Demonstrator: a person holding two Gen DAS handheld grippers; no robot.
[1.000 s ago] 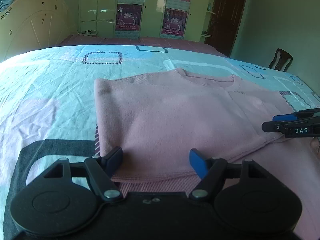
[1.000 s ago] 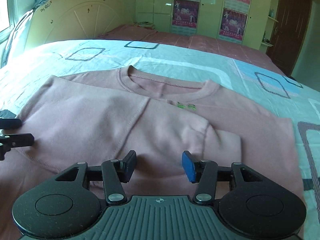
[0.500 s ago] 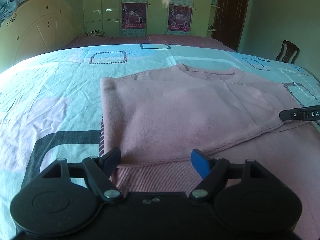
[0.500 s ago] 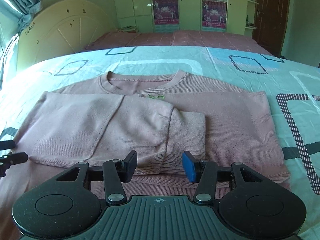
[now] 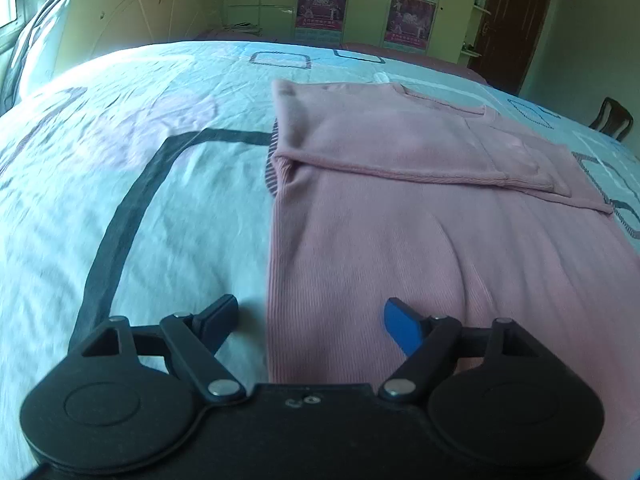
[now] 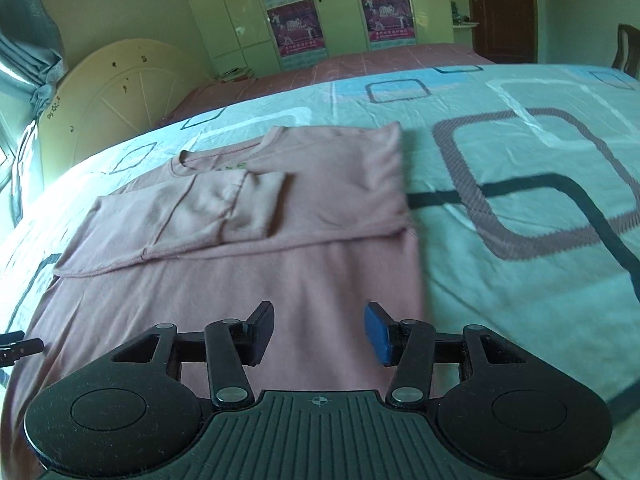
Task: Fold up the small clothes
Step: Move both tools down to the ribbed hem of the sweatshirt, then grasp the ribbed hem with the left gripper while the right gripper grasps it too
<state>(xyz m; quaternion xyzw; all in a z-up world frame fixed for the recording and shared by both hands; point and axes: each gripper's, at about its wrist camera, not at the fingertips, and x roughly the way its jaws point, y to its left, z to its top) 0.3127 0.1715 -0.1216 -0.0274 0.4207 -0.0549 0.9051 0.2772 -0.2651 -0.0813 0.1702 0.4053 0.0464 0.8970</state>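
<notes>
Pink sweater (image 5: 420, 216) flat on bedsheet (image 5: 120, 160), sleeves folded across chest, neckline at 12 o'clock. Left gripper (image 5: 308, 316) straddles hem's left edge, jaws wide, closing, pads clear. Right gripper (image 6: 318, 328) over right hem corner, jaws parted, empty; likely positioned for bottom-up fold.

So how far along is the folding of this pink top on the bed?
Done: both sleeves lie folded across the chest of the pink top, which rests flat on the bed sheet. In hand: nothing is gripped; the left tool, its jaws closing, straddles the top's left edge, and the right tool sits open over the hem end. Left: probably folding the hem end up toward the collar.
</notes>
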